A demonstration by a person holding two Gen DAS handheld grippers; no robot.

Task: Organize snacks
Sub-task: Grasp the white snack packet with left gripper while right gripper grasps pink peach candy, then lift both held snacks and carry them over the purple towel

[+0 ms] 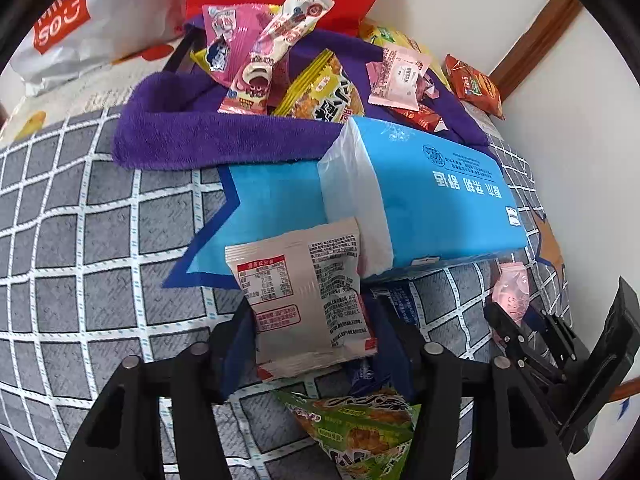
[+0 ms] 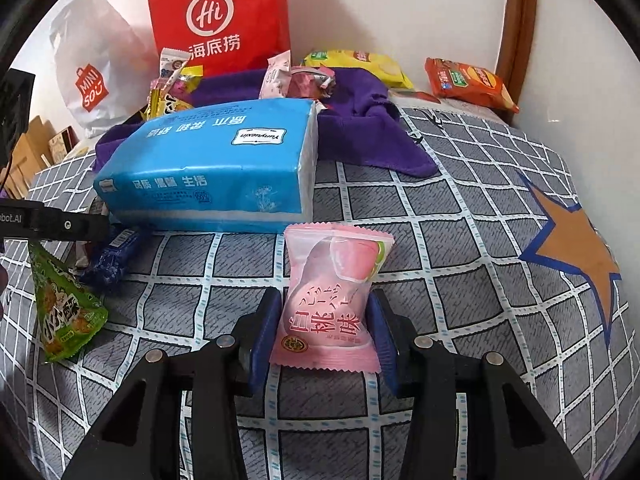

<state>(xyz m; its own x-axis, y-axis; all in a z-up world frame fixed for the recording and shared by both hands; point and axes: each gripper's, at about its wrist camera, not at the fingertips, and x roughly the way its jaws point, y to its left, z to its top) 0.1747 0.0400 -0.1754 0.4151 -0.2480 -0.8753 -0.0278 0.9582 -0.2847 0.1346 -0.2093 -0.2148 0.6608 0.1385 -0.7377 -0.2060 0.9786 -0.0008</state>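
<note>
My left gripper (image 1: 310, 322) is shut on a grey snack packet (image 1: 304, 296) and holds it above the checked sheet, in front of a blue tissue pack (image 1: 420, 196). My right gripper (image 2: 324, 320) is shut on a pink peach snack packet (image 2: 332, 296), just in front of the tissue pack (image 2: 208, 168). A purple towel (image 1: 192, 128) behind the pack carries several snack packets (image 1: 256, 64); it also shows in the right wrist view (image 2: 360, 120). A green triangular snack (image 1: 360, 432) and a dark blue packet (image 2: 112, 260) lie on the sheet between the grippers.
A red paper bag (image 2: 220, 16) and a white Miniso bag (image 2: 92, 76) stand against the wall behind the towel. An orange chip bag (image 2: 468, 80) and a yellow bag (image 2: 360, 62) lie at the back right. The white wall (image 1: 560, 140) runs close on the right.
</note>
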